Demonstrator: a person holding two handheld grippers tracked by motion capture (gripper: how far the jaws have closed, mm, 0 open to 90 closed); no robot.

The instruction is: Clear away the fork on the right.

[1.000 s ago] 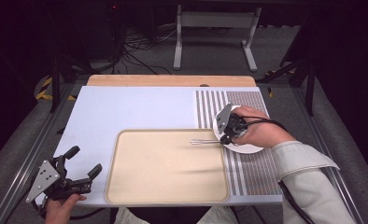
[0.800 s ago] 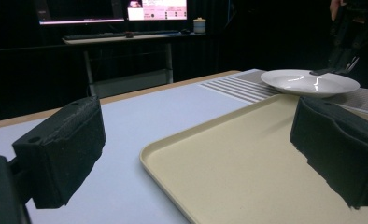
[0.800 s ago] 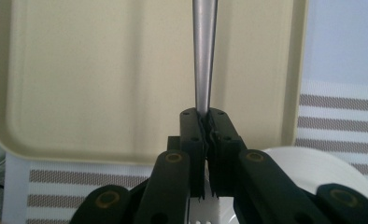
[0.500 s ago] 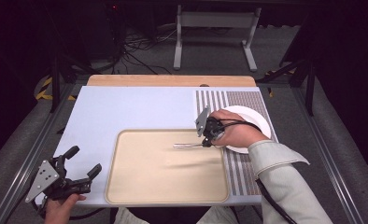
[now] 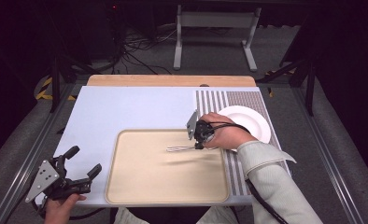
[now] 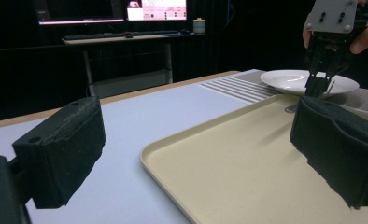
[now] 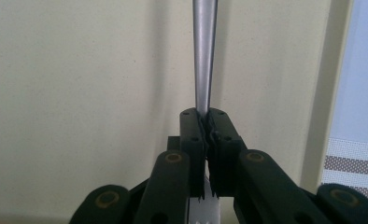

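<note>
A fork (image 5: 180,149) is held level over the right part of the beige tray (image 5: 140,186), pinched at its handle by the right gripper (image 5: 200,143), whose jaws are pressed together on the thin metal. The white plate (image 5: 252,122) lies just behind, on the striped mat (image 5: 210,99). The left gripper (image 5: 83,169) is held with jaws spread, empty, near the table's front left corner. Because so narrow a handle is gripped, the fork could swivel or slip out if tilted.
</note>
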